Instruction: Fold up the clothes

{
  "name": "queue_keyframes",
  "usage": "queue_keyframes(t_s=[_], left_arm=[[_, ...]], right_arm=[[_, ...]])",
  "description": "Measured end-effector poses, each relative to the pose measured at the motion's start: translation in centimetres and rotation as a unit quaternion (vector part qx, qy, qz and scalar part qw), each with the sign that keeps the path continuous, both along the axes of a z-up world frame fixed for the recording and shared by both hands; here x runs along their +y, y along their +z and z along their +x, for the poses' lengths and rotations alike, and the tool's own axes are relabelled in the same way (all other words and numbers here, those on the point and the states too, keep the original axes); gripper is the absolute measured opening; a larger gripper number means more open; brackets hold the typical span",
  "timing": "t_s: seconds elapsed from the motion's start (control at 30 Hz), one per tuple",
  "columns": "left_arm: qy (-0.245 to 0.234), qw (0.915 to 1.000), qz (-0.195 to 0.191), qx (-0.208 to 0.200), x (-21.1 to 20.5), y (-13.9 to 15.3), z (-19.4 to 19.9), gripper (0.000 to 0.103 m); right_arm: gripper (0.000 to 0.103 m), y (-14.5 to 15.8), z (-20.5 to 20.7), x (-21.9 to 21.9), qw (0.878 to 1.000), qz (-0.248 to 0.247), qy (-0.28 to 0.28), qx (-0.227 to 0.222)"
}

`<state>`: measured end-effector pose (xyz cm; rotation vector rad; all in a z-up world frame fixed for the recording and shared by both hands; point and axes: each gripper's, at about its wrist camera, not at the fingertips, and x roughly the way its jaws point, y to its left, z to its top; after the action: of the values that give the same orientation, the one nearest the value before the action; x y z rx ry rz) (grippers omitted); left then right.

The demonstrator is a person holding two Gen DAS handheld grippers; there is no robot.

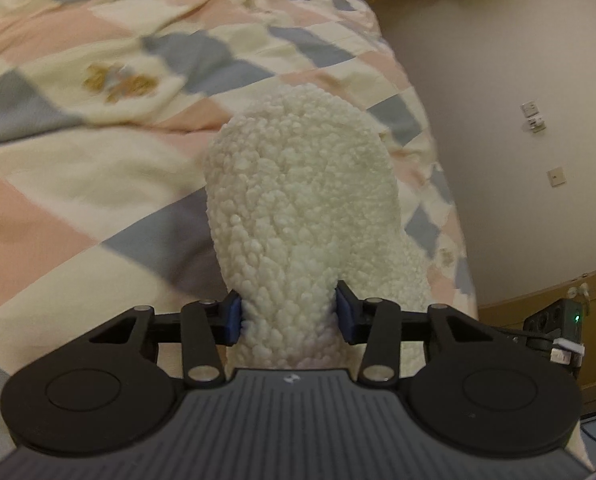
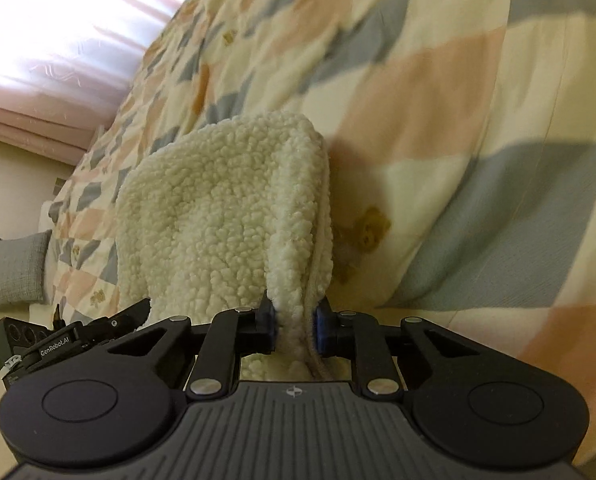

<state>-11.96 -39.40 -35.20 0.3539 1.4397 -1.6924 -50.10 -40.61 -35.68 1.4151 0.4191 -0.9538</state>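
Note:
A cream fleece garment (image 1: 298,200) with a bobbly sherpa surface hangs bunched above the bed. My left gripper (image 1: 289,316) is shut on a thick bunch of it, and the fleece rises forward from the blue pads. In the right wrist view the same fleece garment (image 2: 222,208) shows a folded edge with a seam. My right gripper (image 2: 295,330) is shut on that edge, pinched thin between the pads. The other gripper (image 2: 70,340) shows at the lower left of the right wrist view, and at the right edge of the left wrist view (image 1: 554,328).
A patchwork quilt (image 1: 98,128) in cream, pink and grey-blue with bear prints covers the bed, also in the right wrist view (image 2: 478,120). A wall with switches (image 1: 532,116) stands right of the bed. A grey cushion (image 2: 18,272) and bright pink curtains (image 2: 58,40) lie at left.

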Motion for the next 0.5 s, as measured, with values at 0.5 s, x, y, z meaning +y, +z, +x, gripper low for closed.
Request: queue_keyframes(t_s=[0.5], left_arm=[[-0.036,0.9971,-0.028,0.061,-8.0,4.3,-23.1,0.041]], right_arm=[[0.018,9.2,-21.5,-1.1,0.993,-0.038,-0.103,0.045]])
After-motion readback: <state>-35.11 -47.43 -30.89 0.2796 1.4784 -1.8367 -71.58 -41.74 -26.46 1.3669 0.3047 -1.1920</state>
